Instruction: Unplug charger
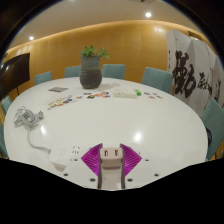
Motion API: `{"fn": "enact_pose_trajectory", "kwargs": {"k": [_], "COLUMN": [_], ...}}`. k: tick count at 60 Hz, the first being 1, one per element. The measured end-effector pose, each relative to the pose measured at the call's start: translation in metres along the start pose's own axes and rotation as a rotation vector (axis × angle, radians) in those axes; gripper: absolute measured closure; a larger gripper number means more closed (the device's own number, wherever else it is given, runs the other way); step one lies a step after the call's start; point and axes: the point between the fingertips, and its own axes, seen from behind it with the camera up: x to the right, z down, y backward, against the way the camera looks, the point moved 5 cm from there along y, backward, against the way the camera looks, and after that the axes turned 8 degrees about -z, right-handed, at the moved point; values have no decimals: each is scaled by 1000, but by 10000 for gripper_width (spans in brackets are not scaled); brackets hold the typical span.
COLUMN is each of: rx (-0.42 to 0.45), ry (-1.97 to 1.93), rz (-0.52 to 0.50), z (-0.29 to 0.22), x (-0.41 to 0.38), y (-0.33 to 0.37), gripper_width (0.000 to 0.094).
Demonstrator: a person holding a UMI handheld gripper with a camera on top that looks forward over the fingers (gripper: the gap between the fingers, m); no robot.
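Observation:
My gripper (111,156) is shut on a white charger (111,160), with both magenta pads (93,156) pressed against its sides. The charger's end face with two dark slots points away from me and it is held just above the white table (130,120). A white power strip (62,154) lies on the table just left of the fingers, apart from the charger. Its white cable (38,138) runs back to a loose coil (26,119) further left.
A potted plant (91,68) stands at the table's far side, with small papers and items (97,96) in front of it. Teal chairs (157,77) ring the table. A banner with black calligraphy (190,75) hangs at the right.

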Motion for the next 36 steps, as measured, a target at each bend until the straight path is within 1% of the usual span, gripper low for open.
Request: {"fn": "enact_pose_trajectory", "kwargs": {"k": [4,6,13,14,16,19,23,26,29,30,33,36], "rx": [-8,-14,-38,0,134,304,486,576,628,619,585,493], "ry": [0,-12,-37,-37,-27,29,37,21,14,13,18,19], "rz": [-8,-13,-25,-27,-41,-33,-40,-50,-30,-23,9,49], "z": [-1,-2,-8,-21,-66,-138,-222,-262,-284,-293,-280,-248], "x": [0,0,1,-1,-5,-9,-8,6,24,37,64,93], "y": [-1,-1,2,9,27,66,107,135,145,151,140,115], "gripper_width": [745,763,774,774,776,777,779,777,773,772,770,767]}}
